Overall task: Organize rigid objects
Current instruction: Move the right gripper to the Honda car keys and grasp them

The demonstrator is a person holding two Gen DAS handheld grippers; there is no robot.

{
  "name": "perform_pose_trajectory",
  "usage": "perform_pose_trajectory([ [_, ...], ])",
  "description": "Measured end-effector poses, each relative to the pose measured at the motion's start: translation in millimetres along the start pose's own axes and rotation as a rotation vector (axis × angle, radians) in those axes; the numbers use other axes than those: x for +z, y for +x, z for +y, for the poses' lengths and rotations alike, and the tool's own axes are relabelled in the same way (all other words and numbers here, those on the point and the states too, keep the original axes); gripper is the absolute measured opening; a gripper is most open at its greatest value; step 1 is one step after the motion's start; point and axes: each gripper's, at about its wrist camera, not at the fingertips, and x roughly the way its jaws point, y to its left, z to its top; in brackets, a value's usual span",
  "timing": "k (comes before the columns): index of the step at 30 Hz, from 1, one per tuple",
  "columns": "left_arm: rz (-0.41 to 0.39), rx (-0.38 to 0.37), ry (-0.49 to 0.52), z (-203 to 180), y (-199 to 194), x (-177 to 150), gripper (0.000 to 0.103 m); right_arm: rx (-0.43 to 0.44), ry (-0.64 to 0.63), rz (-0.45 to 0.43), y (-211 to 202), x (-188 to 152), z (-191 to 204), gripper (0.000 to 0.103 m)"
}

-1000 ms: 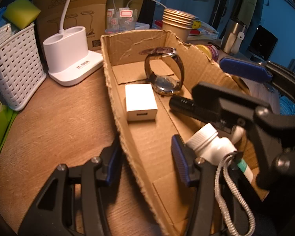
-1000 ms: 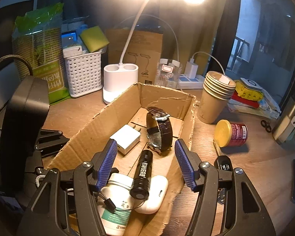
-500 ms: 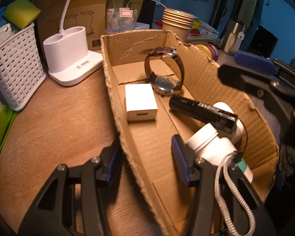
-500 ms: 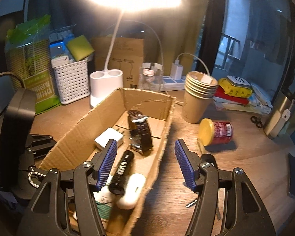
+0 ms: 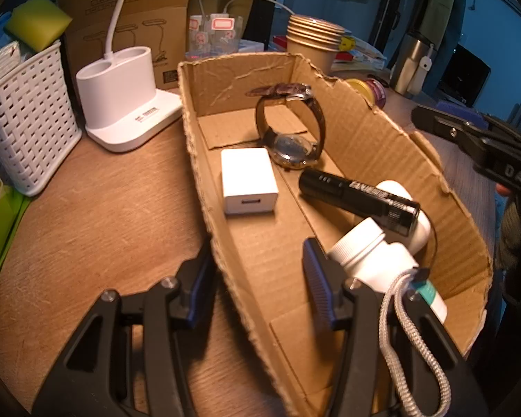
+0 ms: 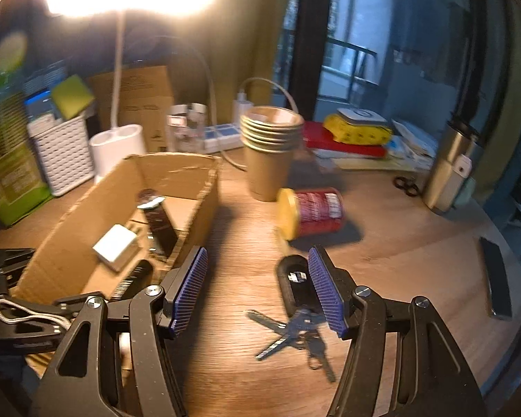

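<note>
Cardboard box (image 5: 371, 139) stands on the wooden bench (image 5: 97, 215), and we see in it a white charger (image 5: 248, 180), a wristwatch (image 5: 291, 128) standing on its edge, a black flashlight (image 5: 357, 196) lying over a white earbud case (image 5: 420, 224), and a white pill bottle (image 5: 371, 260). Our left gripper (image 5: 257, 274) has its jaws astride the near wall of the box, one finger outside and one inside; whether the pads press the cardboard, we cannot tell. Our right gripper (image 6: 257, 288) hovers over the bare bench beside the box, its jaws wide apart and holding nothing. Just in front of it lie a bunch of keys (image 6: 295, 337) with a black fob (image 6: 293, 281), and a little further a red can (image 6: 312, 212) with a yellow lid lies on its side near the stack of paper cups (image 6: 271, 146).
</note>
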Motion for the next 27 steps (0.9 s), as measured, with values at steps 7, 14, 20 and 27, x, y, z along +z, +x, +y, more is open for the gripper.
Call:
perform_pose_trajectory([
  [7,0.0,0.0,0.0,0.0,0.0,0.0,0.052,-0.061,0.068,0.038,13.2,-7.9,-28.2,0.064],
  [14,0.0,0.0,0.0,0.1,0.0,0.0,0.052,-0.078,0.106,0.079,28.2,-16.4,-41.4,0.064],
  [20,0.0,0.0,0.0,0.1,0.0,0.0,0.052,-0.076,0.109,0.119,42.4,-23.0,-43.2,0.064],
  [27,0.0,0.0,0.0,0.1,0.0,0.0,0.052,-0.046,0.12,0.137,52.0,-25.0,-45.2,0.064],
])
